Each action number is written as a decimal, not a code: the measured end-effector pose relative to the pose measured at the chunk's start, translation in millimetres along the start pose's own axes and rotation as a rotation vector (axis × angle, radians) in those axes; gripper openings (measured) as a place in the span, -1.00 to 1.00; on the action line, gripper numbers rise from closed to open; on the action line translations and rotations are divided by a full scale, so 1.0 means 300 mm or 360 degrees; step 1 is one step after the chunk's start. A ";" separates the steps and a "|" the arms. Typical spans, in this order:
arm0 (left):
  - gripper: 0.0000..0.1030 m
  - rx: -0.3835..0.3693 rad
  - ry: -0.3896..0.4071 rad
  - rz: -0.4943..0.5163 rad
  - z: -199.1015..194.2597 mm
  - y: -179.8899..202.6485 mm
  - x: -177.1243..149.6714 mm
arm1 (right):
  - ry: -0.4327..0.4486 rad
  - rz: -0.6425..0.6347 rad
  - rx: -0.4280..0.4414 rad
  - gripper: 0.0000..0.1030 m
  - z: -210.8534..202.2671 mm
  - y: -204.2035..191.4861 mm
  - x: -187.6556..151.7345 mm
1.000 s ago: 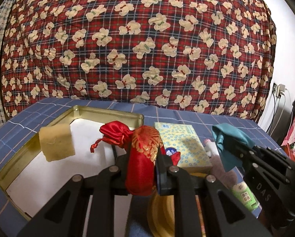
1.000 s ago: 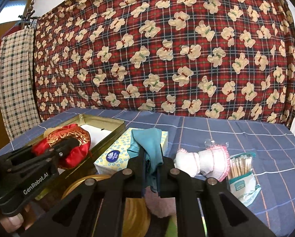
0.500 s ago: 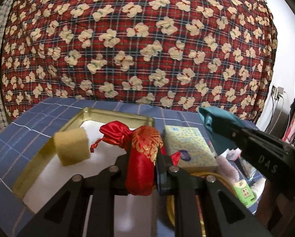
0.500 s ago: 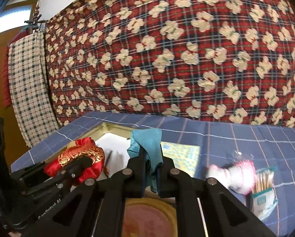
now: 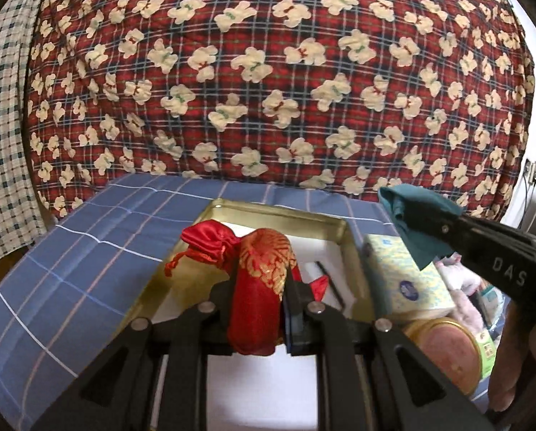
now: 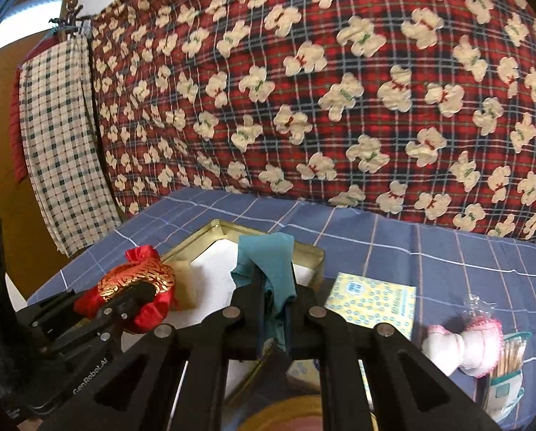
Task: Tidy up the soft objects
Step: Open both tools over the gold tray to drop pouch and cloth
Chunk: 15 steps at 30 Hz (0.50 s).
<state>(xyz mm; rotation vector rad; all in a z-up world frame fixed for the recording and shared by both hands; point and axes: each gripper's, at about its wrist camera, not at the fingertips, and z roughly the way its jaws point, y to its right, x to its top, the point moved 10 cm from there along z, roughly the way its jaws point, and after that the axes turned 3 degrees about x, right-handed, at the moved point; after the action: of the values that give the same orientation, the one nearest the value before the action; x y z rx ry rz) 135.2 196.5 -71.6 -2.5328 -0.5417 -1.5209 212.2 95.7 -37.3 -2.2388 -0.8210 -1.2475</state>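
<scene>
Left gripper [image 5: 259, 287] clamps red pouch [image 5: 264, 287] above gold tray [image 5: 350, 251]; tray's near end hidden behind fingers. Right gripper [image 6: 276, 294] pinches teal cloth [image 6: 268, 262] over tray's far right corner. Sponge [image 6: 183, 280] half hidden. Blue tablecloth [image 6: 447, 262] open far right.

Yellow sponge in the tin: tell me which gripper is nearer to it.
Left. The left gripper, holding the red pouch, hangs beside the sponge; the right gripper is farther right.

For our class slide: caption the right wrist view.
Right tongs clamp a teal cloth above the gold tray.
</scene>
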 end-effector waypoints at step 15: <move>-0.70 0.0085 -0.0101 0.0035 0.070 -0.085 -0.042 | -0.0172 -0.0046 0.0115 -0.83 0.146 -0.169 -0.042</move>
<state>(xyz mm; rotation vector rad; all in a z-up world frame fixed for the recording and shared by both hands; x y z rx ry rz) 137.9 223.3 -94.4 -2.5455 -0.5531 -1.4035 198.6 156.4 -65.1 -2.2600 -0.9266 -1.0996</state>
